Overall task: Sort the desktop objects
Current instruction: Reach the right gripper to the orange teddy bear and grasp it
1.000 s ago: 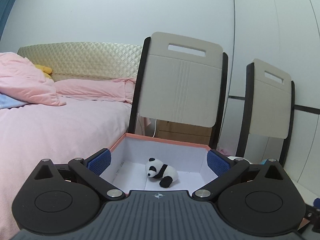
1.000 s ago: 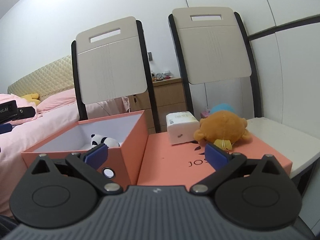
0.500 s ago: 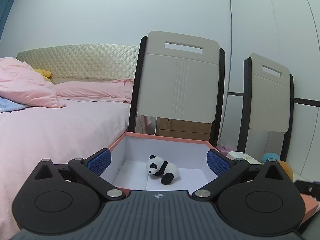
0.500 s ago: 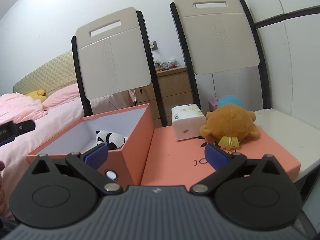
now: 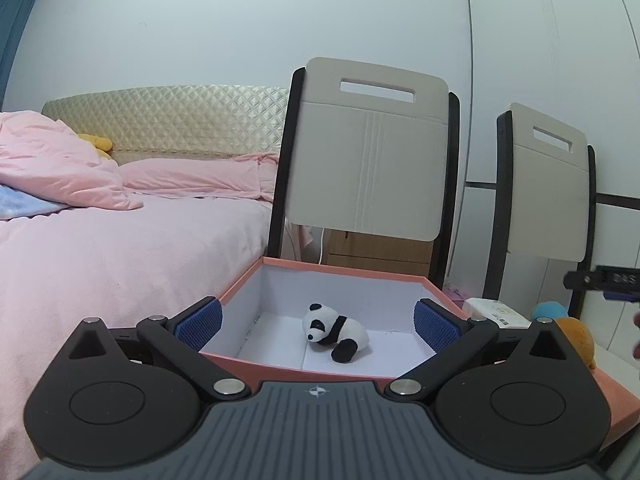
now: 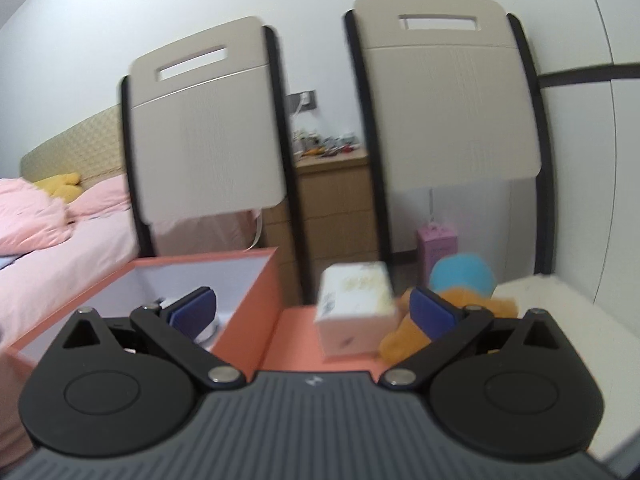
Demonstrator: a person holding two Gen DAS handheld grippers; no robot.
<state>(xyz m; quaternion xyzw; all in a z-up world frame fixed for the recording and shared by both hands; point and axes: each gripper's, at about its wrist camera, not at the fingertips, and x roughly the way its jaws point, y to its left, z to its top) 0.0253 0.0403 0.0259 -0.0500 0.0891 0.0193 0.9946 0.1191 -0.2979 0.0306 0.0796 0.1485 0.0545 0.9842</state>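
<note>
An open salmon box [image 5: 344, 270] with a white inside holds a small panda plush [image 5: 334, 330]. My left gripper [image 5: 316, 322] is open and empty, hovering over the box's near rim. In the right wrist view the box [image 6: 256, 308] is at left. A white tissue pack [image 6: 354, 308] and an orange plush [image 6: 404, 336] rest on the salmon lid [image 6: 296, 340]; a blue ball [image 6: 462, 274] lies behind. My right gripper [image 6: 314, 310] is open and empty, close in front of the tissue pack. The tissue pack [image 5: 490, 310] and orange plush [image 5: 576, 334] also show in the left wrist view.
Two chair backs [image 6: 208, 132] [image 6: 444, 92] stand behind the table. A pink bed [image 5: 100, 240] is at left. A wooden nightstand [image 6: 336, 200] sits between the chairs. The white tabletop [image 6: 552, 308] extends to the right. The right gripper's tip [image 5: 600, 280] shows at the left view's right edge.
My right gripper has moved forward and right toward the tissue pack and orange plush, with motion blur now. The left gripper has shifted slightly; the panda stays put in the box.
</note>
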